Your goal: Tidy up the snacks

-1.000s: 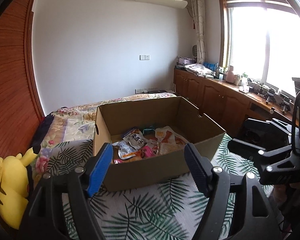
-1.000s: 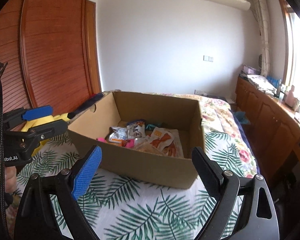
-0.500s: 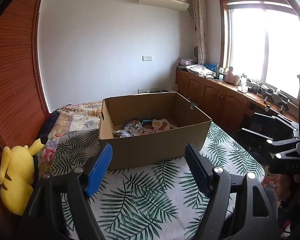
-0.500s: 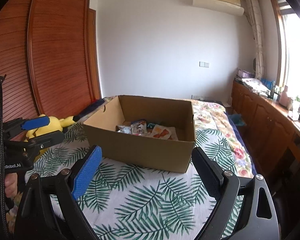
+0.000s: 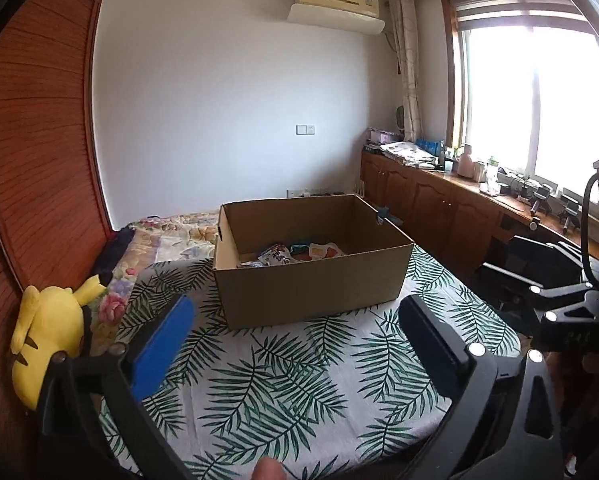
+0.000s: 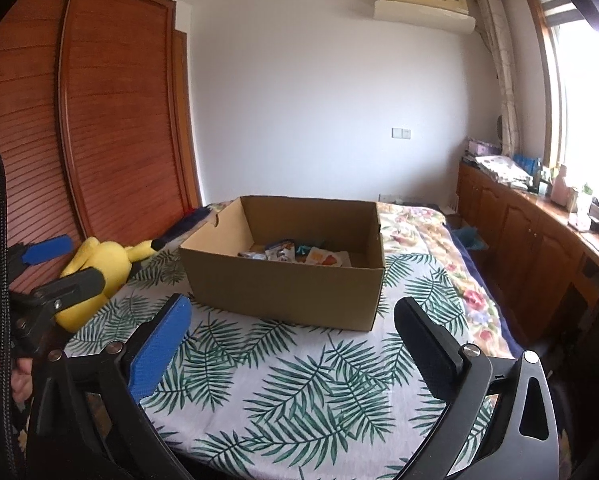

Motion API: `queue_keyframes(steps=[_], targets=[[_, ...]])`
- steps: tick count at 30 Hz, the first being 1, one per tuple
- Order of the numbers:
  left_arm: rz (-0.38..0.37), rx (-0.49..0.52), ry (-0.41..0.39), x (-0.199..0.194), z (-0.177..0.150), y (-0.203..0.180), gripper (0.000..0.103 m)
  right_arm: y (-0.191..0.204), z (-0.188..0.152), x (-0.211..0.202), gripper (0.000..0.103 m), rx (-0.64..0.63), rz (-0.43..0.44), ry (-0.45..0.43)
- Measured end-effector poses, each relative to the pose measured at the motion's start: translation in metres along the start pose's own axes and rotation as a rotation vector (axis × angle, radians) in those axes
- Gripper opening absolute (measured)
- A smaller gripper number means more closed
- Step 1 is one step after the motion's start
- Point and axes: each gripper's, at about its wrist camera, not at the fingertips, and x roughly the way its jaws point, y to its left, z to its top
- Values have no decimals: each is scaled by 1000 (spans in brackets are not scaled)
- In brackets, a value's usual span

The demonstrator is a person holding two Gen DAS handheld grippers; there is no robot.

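Grippers nearest: my left gripper [image 5: 295,336] and right gripper [image 6: 291,334] both spread wide, jaws just been opening, nothing between them. Beyond, leaf-print bedspread [image 6: 299,392]. Further on it, cardboard box [image 6: 287,292] with snacks [image 6: 299,254] inside.

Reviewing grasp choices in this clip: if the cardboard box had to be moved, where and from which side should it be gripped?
Probably the top edge of a short side wall of the cardboard box, approached from above: it is open-topped, its walls thin and upright, so open fingers can straddle a rim. Its whole width looks too wide.
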Motion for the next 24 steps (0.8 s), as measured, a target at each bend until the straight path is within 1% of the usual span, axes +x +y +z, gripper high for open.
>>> queue_keyframes(steps=[5, 6, 10, 13, 17, 19, 24], targets=[[67, 13, -21, -12, -8, -10, 103, 2, -4, -9, 103, 2, -2, -8], [70, 12, -23, -14, -11, -12, 103, 3, -6, -11, 103, 0, -3, -11], [34, -13, 10, -13, -20, -16, 103, 7, -12, -19, 103, 2, -15, -20], [27, -22, 19, -13, -27, -19, 103, 8, -18, -28, 103, 16, -31, -39], [46, -15, 19, -15, -33, -22, 103, 9, -26, -37, 103, 24, -58, -55], [51, -26, 22, -16, -36, -21, 103, 9, -30, -39, 103, 22, -69, -62], [77, -40, 22, -18, -41, -15, 103, 5, -37, -40, 103, 52, -59, -59]])
